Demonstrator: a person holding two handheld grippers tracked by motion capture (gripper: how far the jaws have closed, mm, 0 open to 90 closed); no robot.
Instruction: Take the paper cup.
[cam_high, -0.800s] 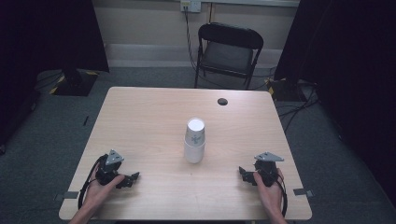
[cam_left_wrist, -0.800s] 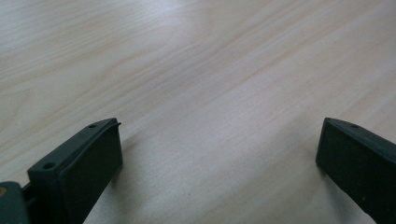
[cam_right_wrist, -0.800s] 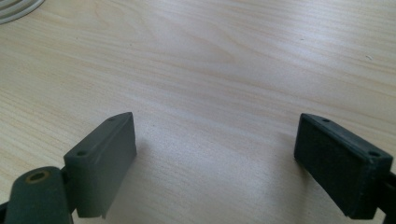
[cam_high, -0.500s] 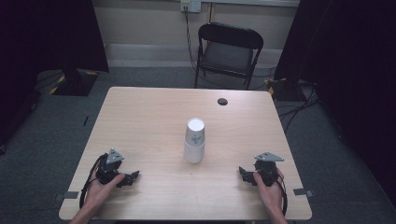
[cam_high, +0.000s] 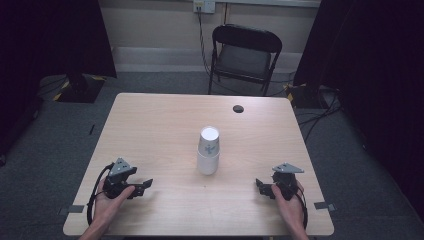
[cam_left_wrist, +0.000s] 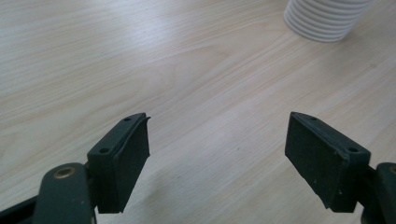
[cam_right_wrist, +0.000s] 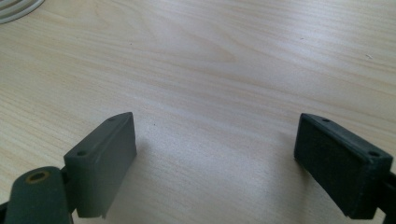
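Our left tool (cam_high: 141, 186) sits near the tabletop's near left corner, jaws spread wide with nothing between them; our right tool (cam_high: 262, 186) sits near the near right corner, likewise wide and empty. Compared with the pictures from a moment ago, nothing has shifted (hands, tools and cups all lie as they did). So we judge no work has begun. The stack of white paper cups (cam_high: 208, 150), upside down, stands at the middle of the tabletop (cam_high: 150, 130), well apart from both tools.

1 stack of paper cups (cam_high: 208, 150), 2 grippers, 1 table (cam_high: 150, 130), 1 folding chair (cam_high: 245, 55).
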